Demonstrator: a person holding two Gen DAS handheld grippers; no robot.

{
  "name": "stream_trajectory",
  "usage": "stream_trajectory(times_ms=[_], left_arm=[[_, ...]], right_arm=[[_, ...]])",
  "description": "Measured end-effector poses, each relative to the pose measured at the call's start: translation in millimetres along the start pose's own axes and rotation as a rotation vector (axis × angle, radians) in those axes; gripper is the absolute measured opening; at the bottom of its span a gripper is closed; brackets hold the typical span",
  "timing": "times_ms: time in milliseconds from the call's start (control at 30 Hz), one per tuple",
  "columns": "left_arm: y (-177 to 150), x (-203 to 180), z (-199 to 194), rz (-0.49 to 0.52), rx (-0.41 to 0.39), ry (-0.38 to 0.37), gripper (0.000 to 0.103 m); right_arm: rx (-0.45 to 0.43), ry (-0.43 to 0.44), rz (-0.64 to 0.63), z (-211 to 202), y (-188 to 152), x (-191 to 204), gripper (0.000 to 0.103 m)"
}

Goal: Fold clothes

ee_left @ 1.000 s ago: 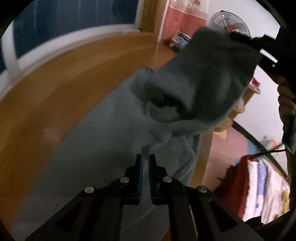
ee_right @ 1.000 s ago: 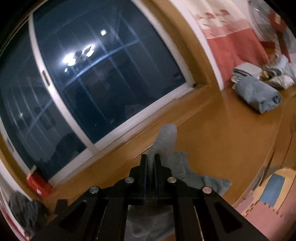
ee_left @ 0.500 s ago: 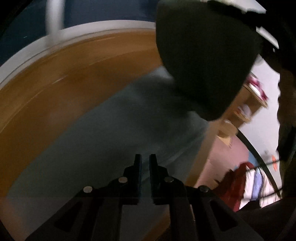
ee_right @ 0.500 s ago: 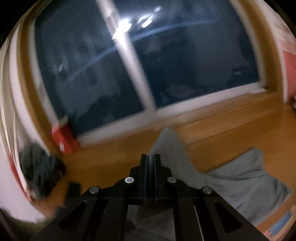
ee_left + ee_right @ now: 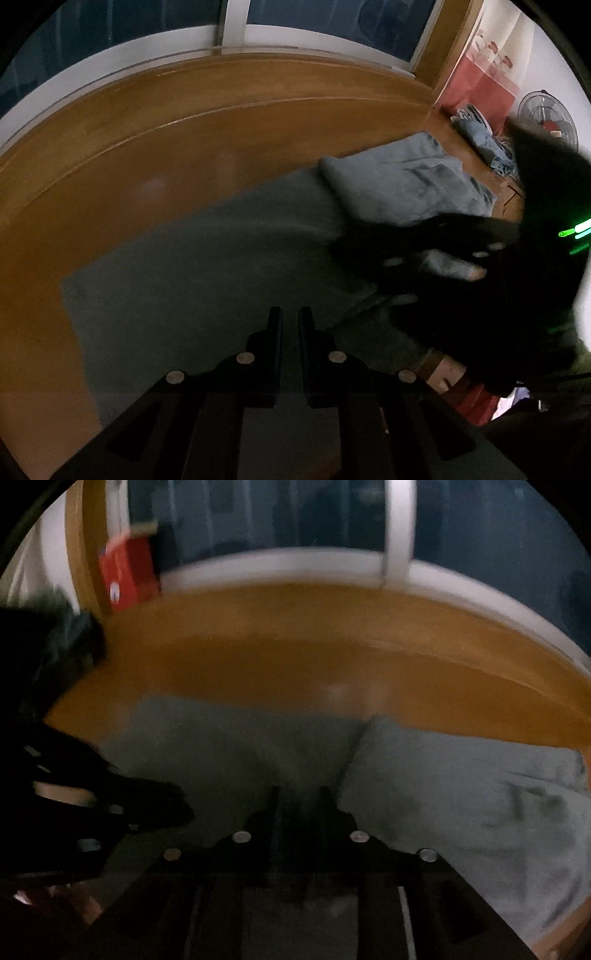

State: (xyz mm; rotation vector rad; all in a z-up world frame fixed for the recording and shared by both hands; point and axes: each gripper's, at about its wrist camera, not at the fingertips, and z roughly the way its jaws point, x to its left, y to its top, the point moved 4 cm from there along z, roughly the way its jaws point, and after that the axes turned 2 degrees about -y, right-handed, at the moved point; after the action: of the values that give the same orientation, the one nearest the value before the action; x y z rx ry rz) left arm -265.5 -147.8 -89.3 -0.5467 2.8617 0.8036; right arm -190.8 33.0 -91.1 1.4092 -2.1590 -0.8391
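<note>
A grey-blue garment (image 5: 207,266) lies spread on the wooden floor, with one part (image 5: 402,181) folded over onto itself at the right. It also shows in the right wrist view (image 5: 454,786). My left gripper (image 5: 290,317) hovers low over the near edge of the garment, its fingers a narrow gap apart with nothing between them. My right gripper (image 5: 297,797) is low over the garment by the fold, with a small gap between its fingers. It appears in the left wrist view as a dark blurred shape (image 5: 436,254) on the fold.
Wooden floor (image 5: 184,122) runs to a white-framed window (image 5: 236,29). A pile of blue clothes (image 5: 480,136) and a fan (image 5: 546,118) stand at the far right. A red box (image 5: 129,572) sits by the window at the left.
The right gripper has swung the lifted part of the garment down onto the floor, and its fingers have parted slightly. The left gripper has dropped lower over the flat cloth.
</note>
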Motion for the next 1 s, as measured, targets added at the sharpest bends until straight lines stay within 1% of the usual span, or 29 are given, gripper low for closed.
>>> stream_trajectory(times_ms=[33, 67, 100, 133, 200, 233, 267, 300, 400, 433, 467, 500, 533, 567, 600, 700, 800, 833, 867, 900, 967, 1000], left_arm=[[-0.1, -0.7, 0.5, 0.005, -0.002, -0.001, 0.007], [0.2, 0.0, 0.5, 0.007, -0.003, -0.002, 0.007], [-1.6, 13.7, -6.0, 0.007, -0.005, -0.001, 0.007], [-1.4, 16.1, -5.5, 0.008, -0.005, 0.003, 0.007], [0.7, 18.1, -4.0, 0.007, -0.004, 0.012, 0.007], [0.9, 20.4, -1.2, 0.008, 0.0, 0.03, 0.007], [1.2, 22.7, 1.6, 0.008, 0.005, 0.048, 0.007], [3.1, 20.3, 8.6, 0.011, 0.006, 0.061, 0.007], [3.8, 22.4, 15.1, 0.01, 0.009, 0.066, 0.007], [4.2, 21.5, 16.3, 0.013, 0.005, 0.061, 0.008], [4.5, 20.6, 17.5, 0.016, 0.0, 0.057, 0.009], [4.9, 19.7, 18.6, 0.019, -0.005, 0.053, 0.014], [4.3, 19.0, 18.8, 0.022, -0.006, 0.047, 0.018], [3.6, 18.2, 18.8, 0.025, -0.008, 0.042, 0.02], [2.9, 17.5, 18.9, 0.028, -0.009, 0.037, 0.022], [0.7, 14.6, 17.9, 0.046, -0.018, 0.042, 0.024], [-0.7, 17.3, 11.0, 0.042, -0.031, 0.029, 0.024], [-1.0, 21.6, 7.0, 0.029, -0.038, 0.024, 0.024], [-1.2, 26.1, 2.9, 0.016, -0.046, 0.018, 0.024], [-1.4, 31.3, -0.3, -0.003, -0.053, 0.012, 0.024], [-1.6, 41.5, -5.0, -0.037, -0.063, 0.002, 0.024], [-1.9, 47.7, -7.3, -0.054, -0.068, -0.002, 0.024]], right_arm=[[-0.04, -0.012, 0.031, -16.4, 3.6, -7.4, 0.039], [-0.088, -0.049, 0.07, -34.2, 5.8, -20.9, 0.052], [-0.123, -0.11, 0.114, -47.5, 5.2, -37.9, 0.058], [-0.155, -0.171, 0.157, -60.3, 4.4, -55.1, 0.058], [-0.129, -0.285, 0.24, -65.5, -2.7, -95.1, 0.059], [-0.115, -0.341, 0.282, -68.0, -6.5, -114.8, 0.059], [-0.1, -0.375, 0.318, -67.4, -11.0, -131.8, 0.059], [-0.076, -0.391, 0.346, -64.5, -16.1, -148.1, 0.059], [-0.002, -0.369, 0.378, -45.8, -24.3, -163.0, 0.059], [0.021, -0.353, 0.389, -38.4, -27.2, -164.9, 0.057], [0.044, -0.339, 0.399, -31.4, -30.3, -166.6, 0.045], [0.057, -0.35, 0.396, -30.3, -35.9, -167.0, 0.03], [0.069, -0.362, 0.393, -29.4, -41.1, -167.3, 0.027], [0.059, -0.385, 0.381, -32.4, -38.3, -164.4, 0.018], [0.049, -0.409, 0.368, -35.5, -35.5, -161.5, 0.013], [0.02, -0.478, 0.33, -44.8, -26.9, -152.5, 0.01], [0.004, -0.469, 0.298, -49.7, -11.2, -132.7, 0.01], [0.001, -0.475, 0.281, -45.5, -4.0, -130.1, 0.01], [0.002, -0.5, 0.254, -44.1, 2.7, -122.4, 0.01], [0.023, -0.559, 0.206, -41.3, 7.5, -114.1, 0.01], [0.065, -0.646, 0.126, -28.9, 10.8, -109.6, 0.01], [0.098, -0.666, 0.104, -19.6, 8.2, -115.2, 0.01]])
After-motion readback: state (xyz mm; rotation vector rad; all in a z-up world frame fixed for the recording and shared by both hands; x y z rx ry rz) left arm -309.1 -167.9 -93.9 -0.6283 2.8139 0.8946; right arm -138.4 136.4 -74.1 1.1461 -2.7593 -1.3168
